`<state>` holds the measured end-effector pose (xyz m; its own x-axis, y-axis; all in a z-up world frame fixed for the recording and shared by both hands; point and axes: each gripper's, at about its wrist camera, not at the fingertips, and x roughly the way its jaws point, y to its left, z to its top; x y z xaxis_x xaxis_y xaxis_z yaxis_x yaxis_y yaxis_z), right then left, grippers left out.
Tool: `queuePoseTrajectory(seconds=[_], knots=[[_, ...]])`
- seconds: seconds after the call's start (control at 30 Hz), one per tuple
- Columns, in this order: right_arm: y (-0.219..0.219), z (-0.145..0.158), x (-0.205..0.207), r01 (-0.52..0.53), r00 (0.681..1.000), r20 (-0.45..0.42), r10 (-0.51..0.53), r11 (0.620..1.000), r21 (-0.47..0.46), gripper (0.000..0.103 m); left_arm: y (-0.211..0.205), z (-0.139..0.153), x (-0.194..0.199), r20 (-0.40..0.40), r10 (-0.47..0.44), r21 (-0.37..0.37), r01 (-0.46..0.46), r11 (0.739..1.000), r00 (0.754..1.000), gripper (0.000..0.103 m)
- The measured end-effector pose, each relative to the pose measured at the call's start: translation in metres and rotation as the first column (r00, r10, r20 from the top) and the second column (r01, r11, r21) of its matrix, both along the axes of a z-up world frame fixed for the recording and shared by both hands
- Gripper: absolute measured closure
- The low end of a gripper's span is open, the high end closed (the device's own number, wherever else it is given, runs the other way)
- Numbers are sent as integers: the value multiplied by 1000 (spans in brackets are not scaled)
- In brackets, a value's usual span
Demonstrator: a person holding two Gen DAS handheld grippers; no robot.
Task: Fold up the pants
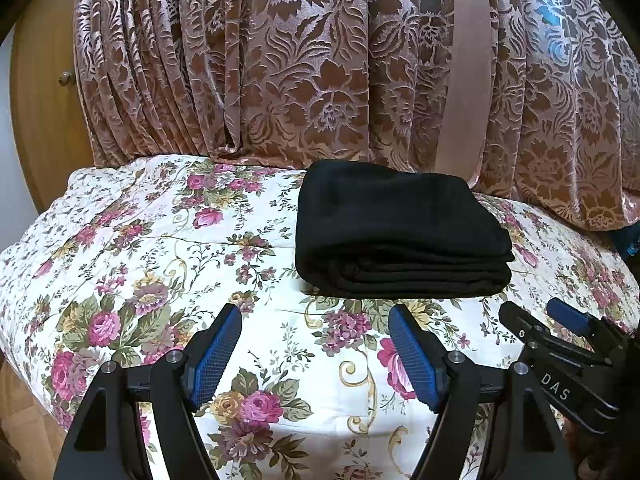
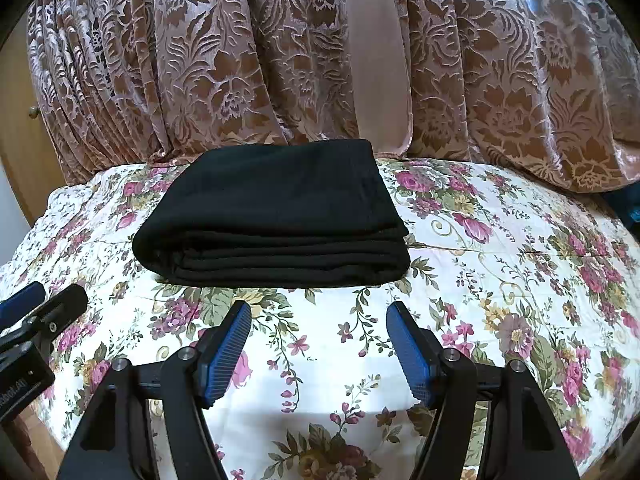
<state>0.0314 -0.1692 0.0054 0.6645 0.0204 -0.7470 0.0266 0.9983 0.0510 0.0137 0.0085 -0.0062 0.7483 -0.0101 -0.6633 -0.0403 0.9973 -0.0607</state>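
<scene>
the black pants [image 2: 272, 216] lie folded just ahead of the left tongs [image 1: 316, 354] and right tongs [image 2: 318, 350]; both are held open, empty; only edge squaring seems needed.

The pants [image 1: 400, 236] are black, of a soft matte cloth, and folded into a compact rectangular stack of several layers. The stack lies flat on a bed [image 1: 168, 248] spread with a flowered quilt, toward the bed's far side, its back edge close to the curtain [image 1: 320, 60] hanging behind. The layered edges face the cameras, evenly stacked; one side is a rounded fold. Nothing touches or rests on the pants [image 2: 276, 212].
</scene>
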Motion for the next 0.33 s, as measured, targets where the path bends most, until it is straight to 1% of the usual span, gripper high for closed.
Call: queuePoseTrajectory(seconds=[0.07,0.17,0.2,0.27,0.33], knots=[[0,-1,0,1,1000,-1,-1,1000,-2,33,0,0,-1,4,0,3,0,1000,1000,26],[0,-3,0,0,1000,-6,0,1000,-4,32,-2,1,-3,33,8,31,-9,999,999,26],[0,-3,0,1,1000,-9,-1,1000,-4,32,-1,2,-3,38,7,23,-7,1000,999,27],[-1,-6,0,2,1000,-15,-2,1000,-3,32,0,2,-3,42,10,15,-11,1000,999,31],[-3,-7,0,4,1000,-19,-4,1000,-1,32,1,1,-2,39,10,7,-10,1000,999,31]])
